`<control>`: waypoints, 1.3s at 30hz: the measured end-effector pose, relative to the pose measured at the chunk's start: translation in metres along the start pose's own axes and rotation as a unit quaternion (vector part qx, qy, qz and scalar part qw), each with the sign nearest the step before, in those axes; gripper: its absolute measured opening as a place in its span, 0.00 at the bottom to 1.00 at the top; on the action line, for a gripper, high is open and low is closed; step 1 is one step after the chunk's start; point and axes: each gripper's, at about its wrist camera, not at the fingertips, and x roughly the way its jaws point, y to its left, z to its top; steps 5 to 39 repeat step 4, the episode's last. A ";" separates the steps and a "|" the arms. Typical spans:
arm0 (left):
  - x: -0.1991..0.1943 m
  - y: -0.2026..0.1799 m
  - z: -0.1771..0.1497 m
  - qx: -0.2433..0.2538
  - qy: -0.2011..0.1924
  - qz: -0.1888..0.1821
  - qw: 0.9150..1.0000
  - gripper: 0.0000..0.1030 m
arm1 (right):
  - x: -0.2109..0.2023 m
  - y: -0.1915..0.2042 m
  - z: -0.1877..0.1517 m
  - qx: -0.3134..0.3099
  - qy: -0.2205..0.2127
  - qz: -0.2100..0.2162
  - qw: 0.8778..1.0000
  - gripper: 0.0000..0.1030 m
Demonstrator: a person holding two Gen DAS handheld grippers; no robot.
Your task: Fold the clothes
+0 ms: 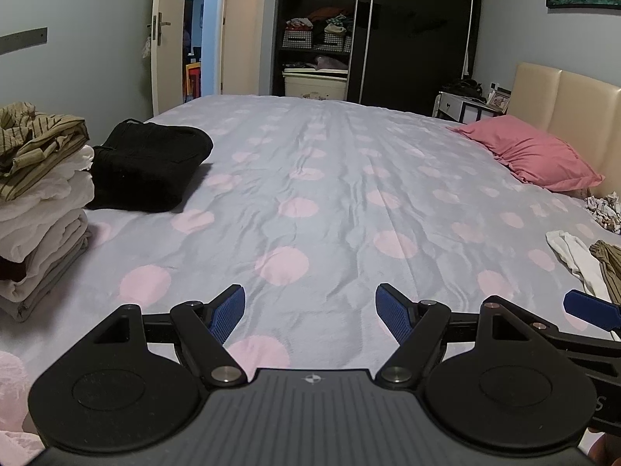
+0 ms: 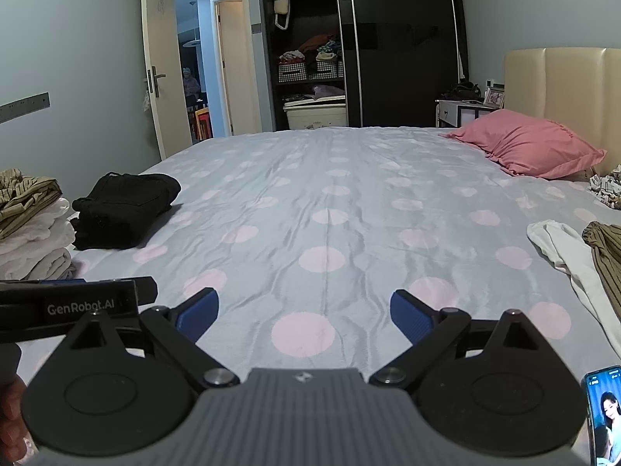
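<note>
A wide bed covered by a soft, lightly creased grey sheet with pale pink dots (image 1: 310, 178) fills both views. The left gripper (image 1: 310, 312) and the right gripper (image 2: 304, 316), black plastic linkages tipped with ribbed blue pads (image 1: 229, 312), hover side by side above the near edge, each with its jaws spread wide and nothing between them.

At the near left stands a stack of folded clothes in white and beige cloth, topped by an olive striped garment (image 1: 42, 194); its left side is cut off. Just beside it lies a folded black garment (image 1: 149, 165). At the near right, a rumpled white garment (image 2: 570, 260) and a brown striped garment (image 2: 607, 252) lie unfolded, partly out of frame.

A frilled pink pillow (image 2: 531, 147) rests against a padded cream headboard (image 2: 562, 81) at the far right. A phone with a lit screen (image 2: 603, 415) shows at the lower right corner.
</note>
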 end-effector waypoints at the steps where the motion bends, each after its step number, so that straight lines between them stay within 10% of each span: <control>1: -0.001 0.000 0.000 0.002 -0.002 0.001 1.000 0.71 | 0.000 -0.001 0.000 0.000 0.000 0.001 1.000 0.94; 39: -0.002 -0.002 -0.001 0.014 -0.008 0.005 1.000 0.71 | -0.001 0.000 0.000 -0.002 0.000 0.000 1.000 0.94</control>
